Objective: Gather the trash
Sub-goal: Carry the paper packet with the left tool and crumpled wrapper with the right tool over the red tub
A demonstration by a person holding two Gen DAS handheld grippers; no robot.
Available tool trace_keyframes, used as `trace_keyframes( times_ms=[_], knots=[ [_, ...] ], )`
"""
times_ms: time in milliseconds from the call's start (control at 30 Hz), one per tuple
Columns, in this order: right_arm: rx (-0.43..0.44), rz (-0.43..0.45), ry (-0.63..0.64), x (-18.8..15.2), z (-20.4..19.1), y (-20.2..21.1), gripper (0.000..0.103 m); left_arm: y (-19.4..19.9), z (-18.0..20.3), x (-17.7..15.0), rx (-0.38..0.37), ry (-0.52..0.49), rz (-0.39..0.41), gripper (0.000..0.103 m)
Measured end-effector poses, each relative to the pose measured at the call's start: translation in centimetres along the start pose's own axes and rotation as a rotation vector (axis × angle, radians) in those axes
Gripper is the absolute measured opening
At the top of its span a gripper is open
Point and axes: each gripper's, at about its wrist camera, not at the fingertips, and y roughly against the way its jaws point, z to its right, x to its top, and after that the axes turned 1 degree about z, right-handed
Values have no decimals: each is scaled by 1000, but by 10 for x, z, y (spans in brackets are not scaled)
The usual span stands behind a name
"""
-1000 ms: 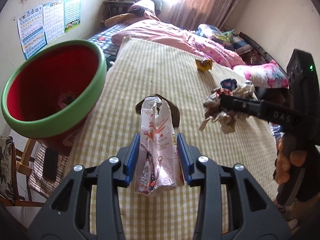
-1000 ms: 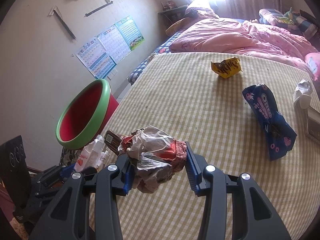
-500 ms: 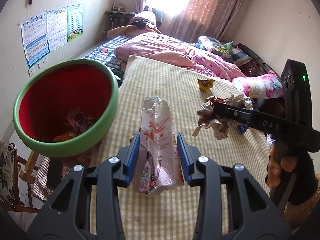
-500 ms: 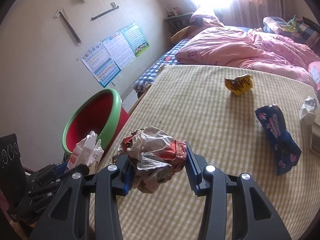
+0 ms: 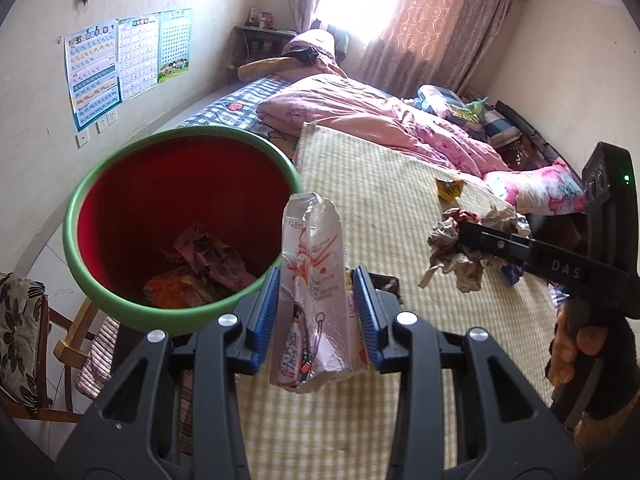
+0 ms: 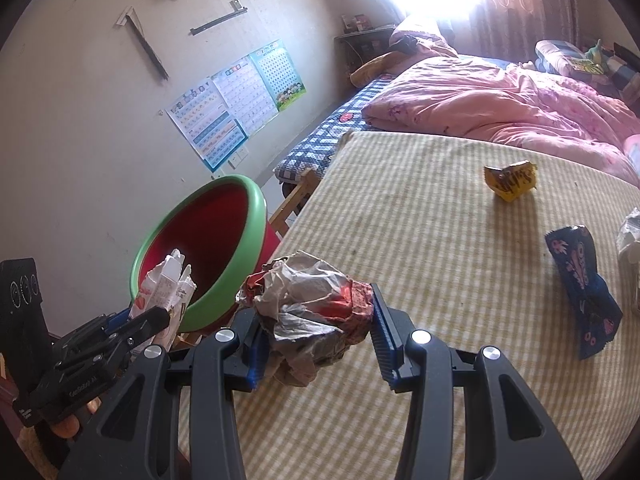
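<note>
Trash sits in both our grippers. Our left gripper [image 5: 316, 316] is clamped on a pink-and-white carton [image 5: 312, 280], which stands upright between the blue pads [image 5: 266, 316], its torn top just beside the bin's near rim. Our right gripper [image 6: 316, 338] is clamped on a crumpled wad [image 6: 308, 312] of grey and red wrapper, held above the mat's edge.

The bin [image 5: 112, 184] is red inside with a green rim, and stands beside the checked mat [image 6: 420, 216], off its left edge. We see wrappers [image 5: 200, 260] lying at its bottom, pink and orange ones among them.

From the left wrist view the right gripper shows at the right, the wad hanging from its tip, with fingers [image 5: 568, 348] wrapped on its handle. From the right wrist view the left gripper shows at lower left, its carton in front of the bin's mouth.

More trash lies on the mat: a yellow wrapper [image 6: 510, 180] well away from us, a blue packet [image 6: 582, 292] nearer on the right, and something white [image 6: 630, 236] at the right edge, cut off. A pink quilt [image 6: 500, 100] lies beyond the mat. Charts [image 5: 120, 64] hang on the wall.
</note>
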Motion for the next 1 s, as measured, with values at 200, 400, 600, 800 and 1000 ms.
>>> trace_keyframes(
  times_ms=[200, 400, 600, 800, 1000],
  knots=[
    [1, 6, 8, 5, -16, -9, 43, -1, -20, 11, 5, 0, 13, 36],
    [-6, 5, 4, 7, -26, -19, 43, -6, -37, 19, 8, 0, 15, 36],
    [-13, 7, -6, 11, -35, -28, 43, -11, -48, 25, 4, -11, 12, 36],
    [-19, 6, 2, 18, -48, -38, 43, -17, -62, 39, -7, -23, 19, 36],
    [-15, 20, 13, 26, -63, -47, 43, -20, -76, 48, 4, -18, 28, 36]
  ],
)
